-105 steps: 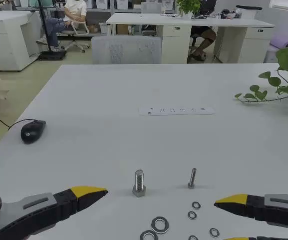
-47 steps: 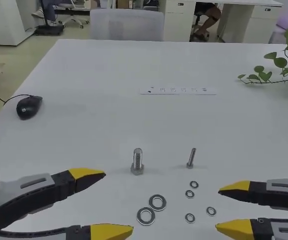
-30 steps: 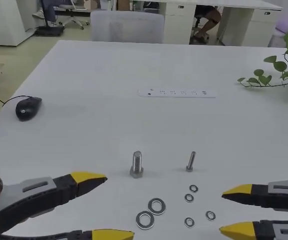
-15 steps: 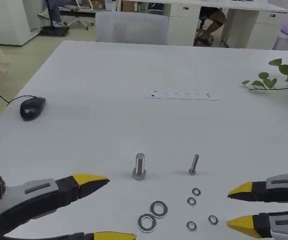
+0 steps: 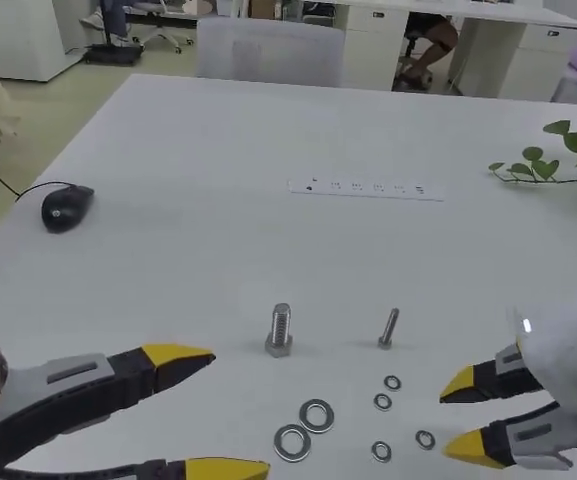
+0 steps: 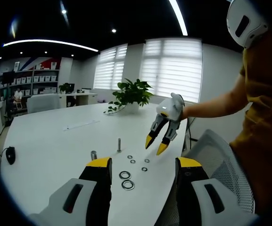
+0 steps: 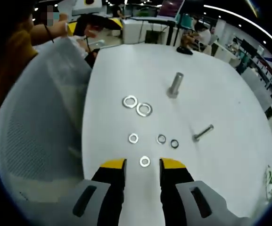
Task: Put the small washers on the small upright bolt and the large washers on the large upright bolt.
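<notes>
The open, empty right claw [image 5: 460, 418] hovers by a washer [image 7: 144, 161]; it should straddle the rim, pinch low, then lift toward the small bolt [image 5: 389, 328] at 11 o'clock.

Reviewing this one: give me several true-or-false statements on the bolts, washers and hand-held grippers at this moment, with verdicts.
1. The large bolt and the small bolt both stand upright with no washer on them. True.
2. The right hand-held gripper is shut on a small washer. False: its jaws are open, and the small washers all lie on the table.
3. Two large washers lie side by side on the table. True.
4. Six small washers are on the table. False: there are four.
5. The left hand-held gripper is open and holds nothing. True.
</notes>
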`<state>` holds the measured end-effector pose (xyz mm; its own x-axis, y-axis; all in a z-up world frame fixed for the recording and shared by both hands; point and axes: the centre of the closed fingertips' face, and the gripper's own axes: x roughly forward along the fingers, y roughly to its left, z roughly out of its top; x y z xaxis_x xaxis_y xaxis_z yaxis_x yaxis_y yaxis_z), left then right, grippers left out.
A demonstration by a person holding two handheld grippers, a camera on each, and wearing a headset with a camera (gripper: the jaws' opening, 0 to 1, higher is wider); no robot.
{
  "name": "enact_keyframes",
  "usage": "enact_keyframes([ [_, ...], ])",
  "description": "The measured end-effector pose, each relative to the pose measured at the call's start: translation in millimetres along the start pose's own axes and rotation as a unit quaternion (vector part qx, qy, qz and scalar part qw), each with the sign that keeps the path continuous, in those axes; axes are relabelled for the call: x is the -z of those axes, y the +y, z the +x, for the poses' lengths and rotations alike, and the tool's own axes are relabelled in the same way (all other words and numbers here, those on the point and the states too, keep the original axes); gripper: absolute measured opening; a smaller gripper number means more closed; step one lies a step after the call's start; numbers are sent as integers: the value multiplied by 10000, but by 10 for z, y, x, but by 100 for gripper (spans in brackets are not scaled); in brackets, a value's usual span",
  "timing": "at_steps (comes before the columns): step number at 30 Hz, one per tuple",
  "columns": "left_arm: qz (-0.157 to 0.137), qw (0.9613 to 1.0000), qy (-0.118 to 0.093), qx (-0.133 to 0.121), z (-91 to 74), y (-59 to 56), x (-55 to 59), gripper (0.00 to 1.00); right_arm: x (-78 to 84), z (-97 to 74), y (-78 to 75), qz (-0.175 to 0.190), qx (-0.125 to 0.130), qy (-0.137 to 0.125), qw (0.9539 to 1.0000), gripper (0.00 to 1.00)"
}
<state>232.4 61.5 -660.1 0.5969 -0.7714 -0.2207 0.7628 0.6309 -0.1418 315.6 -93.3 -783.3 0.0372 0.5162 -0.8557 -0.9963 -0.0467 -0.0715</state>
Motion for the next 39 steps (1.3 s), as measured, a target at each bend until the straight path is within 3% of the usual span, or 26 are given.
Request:
enact_keyframes([
  [11, -41, 10000, -39, -37, 10, 47, 27, 53, 140, 221, -30, -457, -342, 721, 9958, 24],
  [15, -97, 9998, -148, -83, -3, 62, 2, 53, 166, 272, -40, -513, -420, 820, 9944, 24],
  [19, -108, 9998, -127, -98, -9, 64, 24, 53, 212, 314, -36, -614, -502, 1009, 9917, 24],
  [26, -149, 9997, -134, -134, -17, 72, 51, 53, 260, 360, -28, -703, -603, 1171, 9888, 23],
  [30, -164, 9997, -137, -146, -14, 74, 61, 53, 238, 359, -23, -668, -659, 1134, 9891, 22],
  [39, -166, 9997, -119, -143, 5, 64, 72, 53, 248, 356, -19, -953, -709, 1218, 9854, 21],
])
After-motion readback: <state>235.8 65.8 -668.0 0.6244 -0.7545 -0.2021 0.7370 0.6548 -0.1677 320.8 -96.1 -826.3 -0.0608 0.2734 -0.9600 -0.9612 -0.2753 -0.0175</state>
